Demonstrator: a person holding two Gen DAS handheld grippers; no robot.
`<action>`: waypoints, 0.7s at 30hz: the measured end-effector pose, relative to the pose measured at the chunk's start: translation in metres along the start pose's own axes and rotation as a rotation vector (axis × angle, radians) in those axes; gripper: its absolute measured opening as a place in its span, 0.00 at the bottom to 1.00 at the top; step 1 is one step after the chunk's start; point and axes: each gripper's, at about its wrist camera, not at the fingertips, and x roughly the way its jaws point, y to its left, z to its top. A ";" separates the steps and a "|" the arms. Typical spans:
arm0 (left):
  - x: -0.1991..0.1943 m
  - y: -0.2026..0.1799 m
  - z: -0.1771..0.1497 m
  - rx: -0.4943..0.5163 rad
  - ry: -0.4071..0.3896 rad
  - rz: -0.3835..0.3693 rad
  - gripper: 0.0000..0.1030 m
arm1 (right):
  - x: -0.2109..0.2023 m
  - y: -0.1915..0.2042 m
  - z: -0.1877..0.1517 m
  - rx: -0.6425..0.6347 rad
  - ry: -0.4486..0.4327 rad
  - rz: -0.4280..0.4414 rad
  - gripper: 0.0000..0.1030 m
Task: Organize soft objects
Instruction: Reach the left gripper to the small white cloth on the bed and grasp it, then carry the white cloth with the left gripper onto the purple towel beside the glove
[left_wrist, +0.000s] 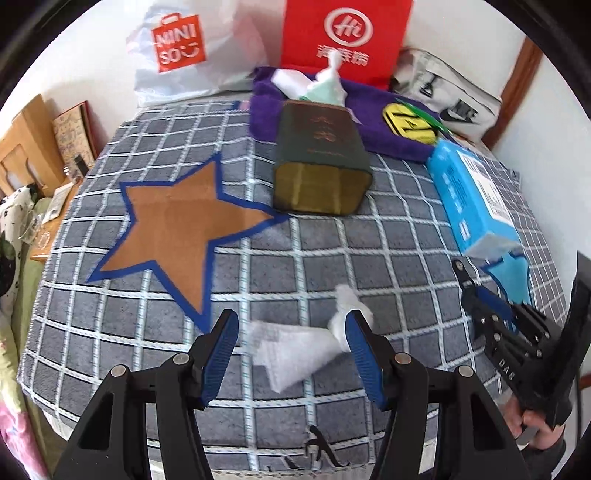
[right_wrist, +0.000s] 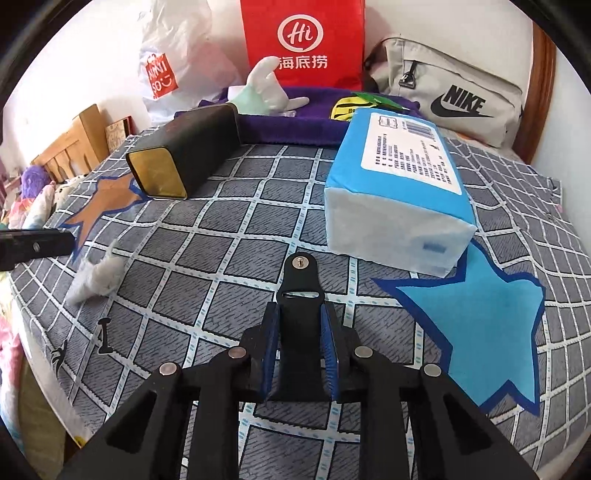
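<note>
A white sock (left_wrist: 295, 347) lies crumpled on the grey checked bedspread, between the blue pads of my left gripper (left_wrist: 291, 354), which is open around it. The sock also shows in the right wrist view (right_wrist: 96, 280) at the left. My right gripper (right_wrist: 299, 354) is shut on a black strap-like clip (right_wrist: 299, 295) and hovers above the bedspread; it also shows in the left wrist view (left_wrist: 480, 295) at the right. A mint-and-white sock (right_wrist: 266, 85) lies on a purple towel (right_wrist: 295, 129) at the back.
A dark green tin (left_wrist: 321, 158) lies on its side mid-bed. A blue tissue pack (right_wrist: 399, 192) lies right. Orange star (left_wrist: 177, 229) and blue star (right_wrist: 480, 314) patches mark the bedspread. A red bag (right_wrist: 303, 40), Miniso bag (left_wrist: 177, 44) and grey Nike bag (right_wrist: 450, 99) line the back wall.
</note>
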 end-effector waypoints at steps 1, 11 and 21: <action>0.003 -0.004 0.000 0.011 0.009 0.002 0.57 | -0.001 -0.003 0.000 0.009 0.002 0.012 0.22; 0.039 -0.044 -0.011 0.089 0.097 0.025 0.56 | -0.026 -0.023 -0.016 0.034 -0.013 0.020 0.21; 0.014 -0.046 0.002 0.087 0.018 0.066 0.20 | -0.053 -0.033 -0.008 0.030 -0.056 0.023 0.21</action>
